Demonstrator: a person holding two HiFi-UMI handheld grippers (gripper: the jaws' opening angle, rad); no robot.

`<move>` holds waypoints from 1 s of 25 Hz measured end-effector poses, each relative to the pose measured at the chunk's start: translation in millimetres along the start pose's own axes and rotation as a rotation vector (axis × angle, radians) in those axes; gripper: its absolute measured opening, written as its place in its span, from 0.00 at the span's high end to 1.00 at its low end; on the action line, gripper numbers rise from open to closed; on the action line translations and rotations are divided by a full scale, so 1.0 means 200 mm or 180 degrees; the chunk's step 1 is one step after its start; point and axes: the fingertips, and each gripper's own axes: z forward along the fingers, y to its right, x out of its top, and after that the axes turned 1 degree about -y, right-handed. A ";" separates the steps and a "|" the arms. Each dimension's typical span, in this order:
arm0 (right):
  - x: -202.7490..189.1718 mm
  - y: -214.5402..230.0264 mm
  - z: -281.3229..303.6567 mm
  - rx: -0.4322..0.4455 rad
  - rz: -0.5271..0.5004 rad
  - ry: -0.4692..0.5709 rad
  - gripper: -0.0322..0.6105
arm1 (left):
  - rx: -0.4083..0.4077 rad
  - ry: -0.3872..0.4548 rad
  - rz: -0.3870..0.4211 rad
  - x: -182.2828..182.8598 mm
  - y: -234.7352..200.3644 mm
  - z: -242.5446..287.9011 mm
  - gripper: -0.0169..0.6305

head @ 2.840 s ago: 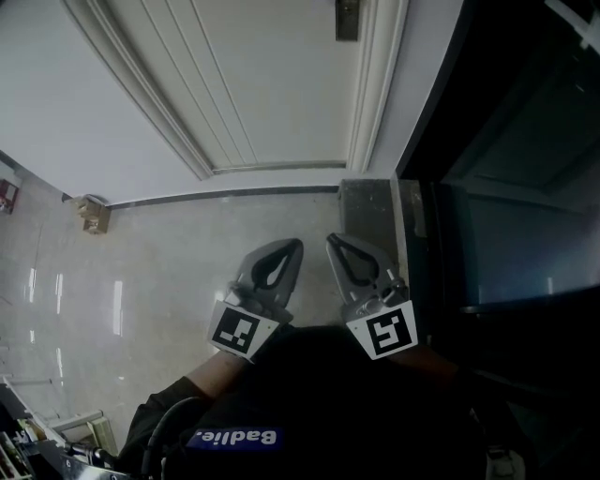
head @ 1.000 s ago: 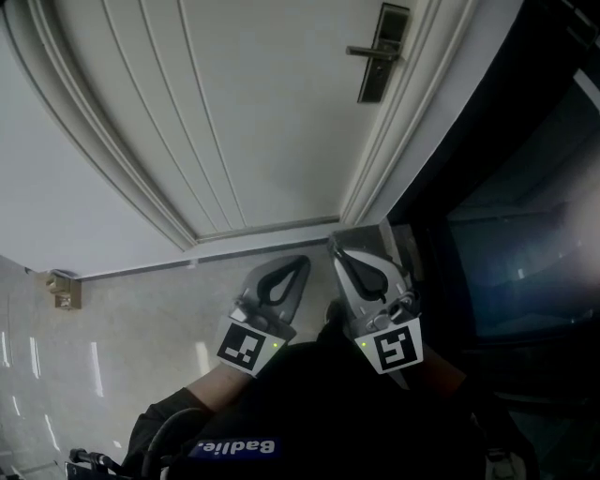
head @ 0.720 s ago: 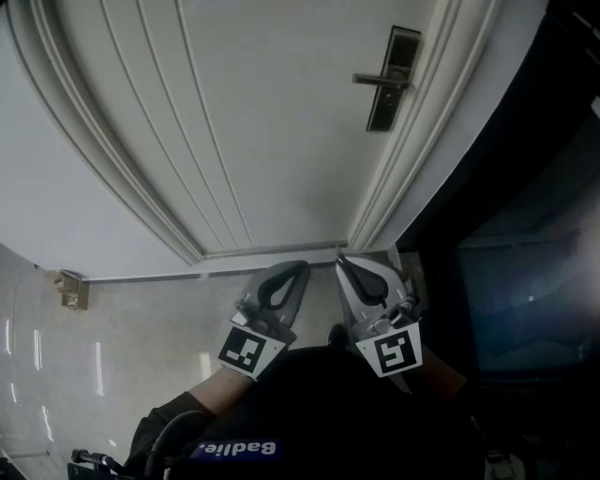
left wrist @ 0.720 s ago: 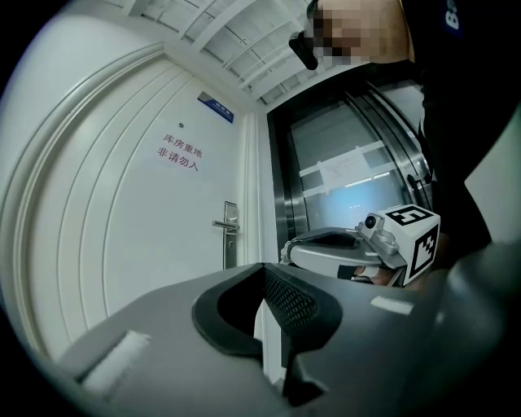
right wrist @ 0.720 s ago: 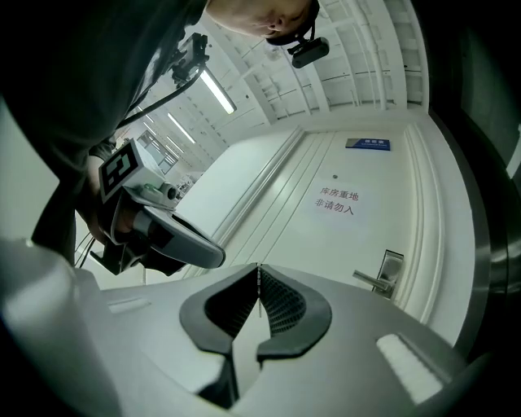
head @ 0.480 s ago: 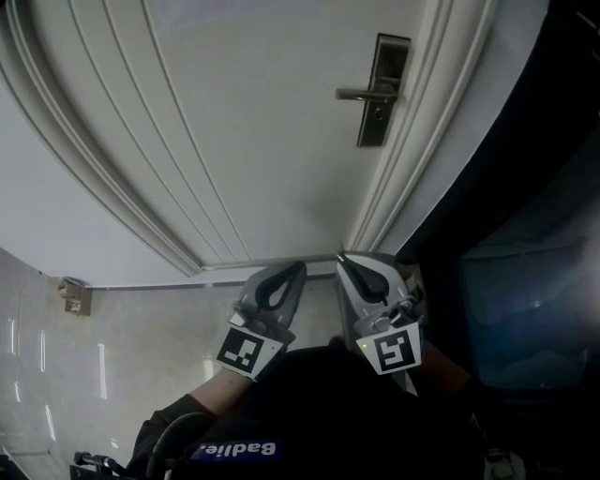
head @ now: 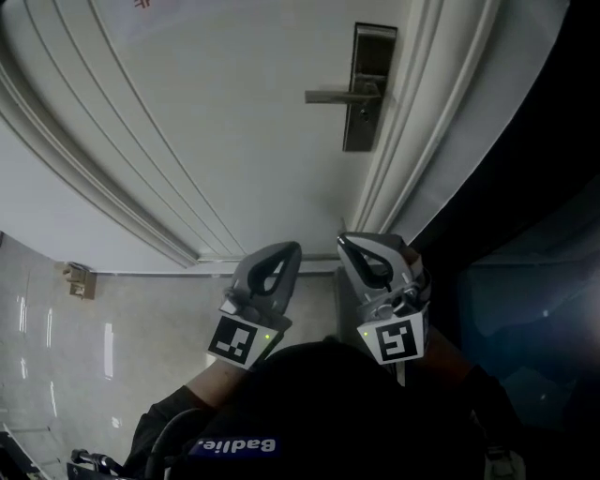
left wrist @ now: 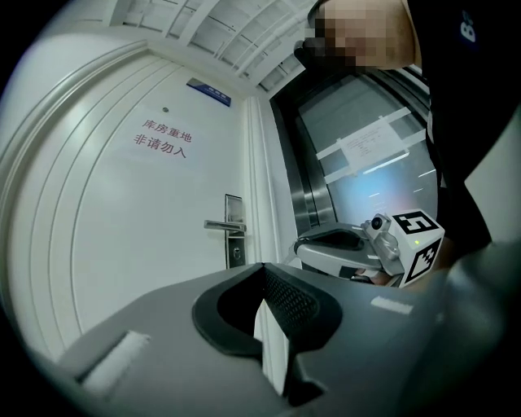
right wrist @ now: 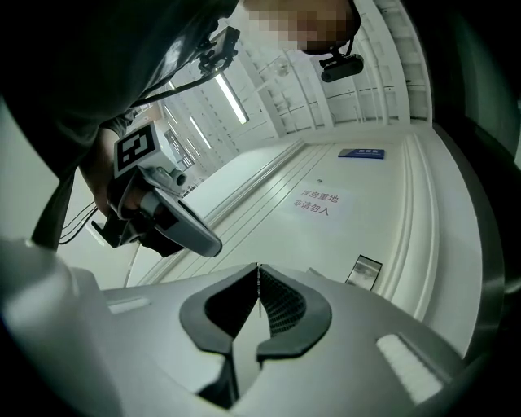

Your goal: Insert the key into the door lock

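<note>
Door lock (head: 364,117) lies well beyond the closed right hand-held gripper (head: 345,241).

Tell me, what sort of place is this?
Likely an indoor corridor of some building: a white panelled door with a lever handle, a red-lettered notice on it, and a glossy tiled floor.

Keyhole on the door lock (head: 364,127) is way too small to make out. Can't tell if a key sits between the right gripper (right wrist: 258,270) fingers, there's just a thin pale line. The red print (head: 139,4) is cut off up top. Small floor object (head: 79,279)? Too tiny to tell.
</note>
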 end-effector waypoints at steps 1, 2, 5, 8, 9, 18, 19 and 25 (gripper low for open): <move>-0.02 0.01 0.00 0.0014 -0.0001 0.0027 0.93 | 0.0021 0.0009 0.0018 0.00 0.00 0.03 0.95; -0.04 0.02 0.00 0.0028 -0.0001 0.0048 0.93 | 0.0038 0.0014 0.0031 0.01 0.00 0.06 0.95; -0.07 0.03 -0.01 0.0071 0.0019 0.0069 0.93 | 0.0054 -0.0001 0.0025 0.00 0.02 0.11 0.95; -0.08 0.03 0.00 0.0101 -0.0015 0.0080 0.93 | 0.0017 -0.0030 0.0005 0.00 0.04 0.15 0.95; -0.09 0.03 0.01 0.0110 -0.0047 0.0082 0.93 | -0.0004 -0.0036 -0.0003 -0.01 0.04 0.17 0.95; -0.17 0.08 0.10 0.0147 -0.0753 -0.0006 0.93 | -0.0243 0.0017 -0.0106 -0.05 0.02 0.30 0.95; -0.18 0.10 0.10 0.0146 -0.0842 -0.0050 0.93 | -0.0278 0.0018 -0.0115 -0.04 0.02 0.31 0.95; -0.25 0.16 0.17 0.0271 -0.1474 -0.0100 0.93 | -0.0349 -0.0022 -0.0142 -0.06 -0.02 0.32 0.95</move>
